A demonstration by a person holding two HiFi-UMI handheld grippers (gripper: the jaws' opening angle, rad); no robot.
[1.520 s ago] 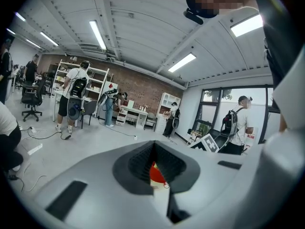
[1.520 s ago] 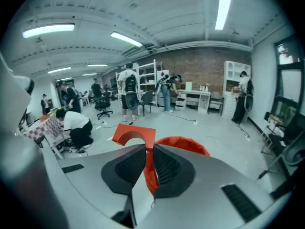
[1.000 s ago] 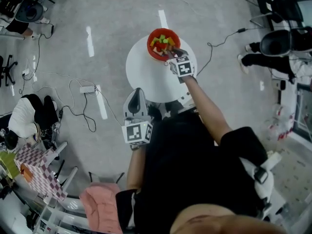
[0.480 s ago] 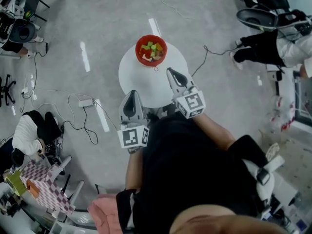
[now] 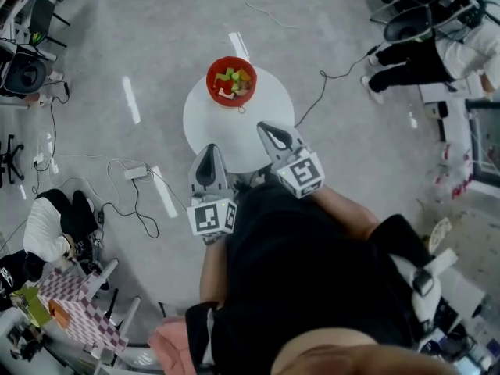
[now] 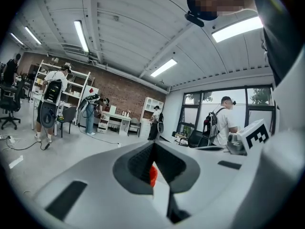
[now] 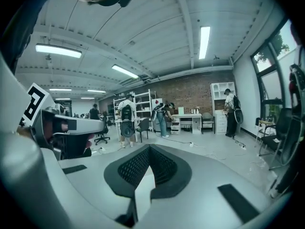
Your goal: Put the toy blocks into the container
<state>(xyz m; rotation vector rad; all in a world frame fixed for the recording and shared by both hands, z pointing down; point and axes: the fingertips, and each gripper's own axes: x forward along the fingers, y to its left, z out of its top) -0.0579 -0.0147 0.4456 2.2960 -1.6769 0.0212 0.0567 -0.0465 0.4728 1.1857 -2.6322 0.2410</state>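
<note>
A red bowl [image 5: 231, 81] holding several coloured toy blocks [image 5: 232, 77] stands at the far edge of the round white table [image 5: 242, 127]. No loose block shows on the tabletop. My left gripper [image 5: 208, 153] hovers over the table's near edge, jaws shut and empty. My right gripper [image 5: 268, 130] hangs above the near half of the table, well short of the bowl, jaws shut and empty. In the left gripper view the jaws [image 6: 153, 144] meet at the tip and a red sliver [image 6: 153, 175] shows through the slit below. The right gripper [image 7: 149, 149] points out across the room.
Cables [image 5: 129, 170] trail over the grey floor on the left, and another cable [image 5: 328, 80] runs off to the right. Seated people and office chairs [image 5: 418, 22] are at the upper right. A checked table [image 5: 78, 311] stands at the lower left.
My right gripper has left the bowl, pulling back toward the person and rising. The left gripper has lifted only slightly.
</note>
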